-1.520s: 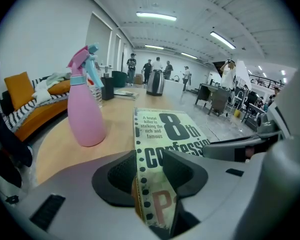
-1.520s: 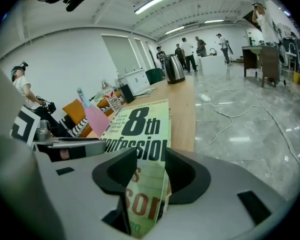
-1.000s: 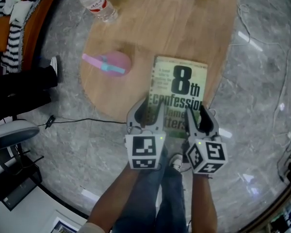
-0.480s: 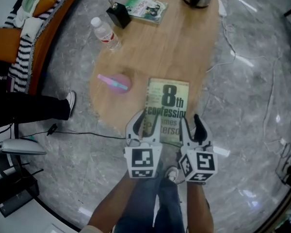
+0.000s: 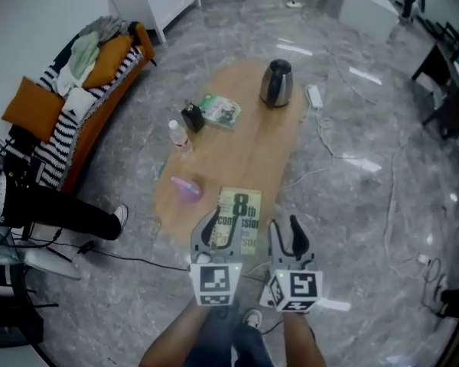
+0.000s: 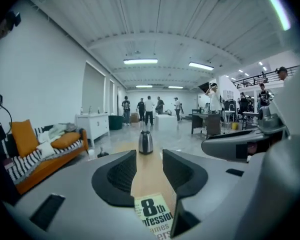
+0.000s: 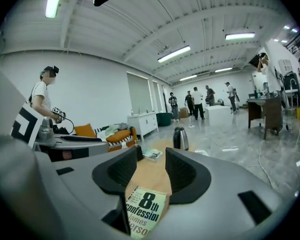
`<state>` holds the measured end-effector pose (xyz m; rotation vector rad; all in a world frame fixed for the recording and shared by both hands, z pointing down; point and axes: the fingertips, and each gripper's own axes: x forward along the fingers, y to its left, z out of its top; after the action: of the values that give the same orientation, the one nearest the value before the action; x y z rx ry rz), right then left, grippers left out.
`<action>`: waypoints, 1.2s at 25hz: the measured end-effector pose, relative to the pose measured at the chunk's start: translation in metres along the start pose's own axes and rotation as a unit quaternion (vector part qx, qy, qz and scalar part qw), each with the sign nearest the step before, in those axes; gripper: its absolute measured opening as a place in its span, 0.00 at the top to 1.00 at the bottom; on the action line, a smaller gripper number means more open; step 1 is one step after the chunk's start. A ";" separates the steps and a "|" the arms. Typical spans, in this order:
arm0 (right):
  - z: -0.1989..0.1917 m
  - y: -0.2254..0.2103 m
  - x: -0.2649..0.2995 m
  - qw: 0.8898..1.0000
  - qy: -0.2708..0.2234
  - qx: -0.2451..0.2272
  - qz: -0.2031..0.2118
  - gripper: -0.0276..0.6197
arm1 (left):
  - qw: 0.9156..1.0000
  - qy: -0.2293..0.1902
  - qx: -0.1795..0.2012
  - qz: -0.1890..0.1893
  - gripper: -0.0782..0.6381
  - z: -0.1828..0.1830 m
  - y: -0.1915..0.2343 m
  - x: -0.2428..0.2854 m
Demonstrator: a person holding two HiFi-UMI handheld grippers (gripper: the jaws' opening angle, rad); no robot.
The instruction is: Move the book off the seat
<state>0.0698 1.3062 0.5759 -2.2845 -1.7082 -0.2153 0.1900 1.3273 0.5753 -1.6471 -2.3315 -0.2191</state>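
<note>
The book (image 5: 239, 219), pale green with a big black "8th" on its cover, lies flat on the near end of the long wooden table (image 5: 252, 151). My left gripper (image 5: 220, 228) hovers over the book's near left corner, jaws open and empty. My right gripper (image 5: 285, 235) hangs just right of the book, also open and empty. In the left gripper view the book (image 6: 155, 216) shows low between the left gripper's (image 6: 149, 171) jaws. The right gripper view likewise shows the book (image 7: 146, 209) below the right gripper (image 7: 150, 169). Neither gripper touches the book.
On the table stand a steel kettle (image 5: 277, 82), a water bottle (image 5: 179, 138), a small black object (image 5: 191, 118), a small green book (image 5: 220, 110) and a pink item (image 5: 187, 189). An orange sofa (image 5: 76, 98) piled with cushions is at the left. A person's leg (image 5: 69, 212) and floor cables lie nearby.
The head view has pulled back and up, so the table, book and both grippers look smaller and more of the room shows. Both grippers stay open by the book's near end.
</note>
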 end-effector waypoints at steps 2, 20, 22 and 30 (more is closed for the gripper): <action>0.036 0.001 -0.026 1.000 -0.018 -0.013 0.000 0.70 | 1.000 -0.030 0.006 0.001 0.66 0.043 -0.011 -0.020; 0.232 -0.006 -0.211 0.981 -0.181 -0.069 -0.029 0.70 | 0.983 -0.180 0.045 -0.014 0.66 0.234 -0.112 -0.172; 0.235 -0.001 -0.221 0.979 -0.187 -0.076 -0.027 0.70 | 0.982 -0.184 0.046 -0.011 0.66 0.238 -0.117 -0.181; 0.238 0.015 -0.250 0.979 -0.185 -0.086 -0.027 0.91 | 0.980 -0.197 0.036 -0.006 0.84 0.241 -0.120 -0.212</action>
<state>0.0003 1.1476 0.2773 -2.5298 -2.0000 0.0602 0.1106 1.1640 0.2845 -1.7733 -2.5923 0.2071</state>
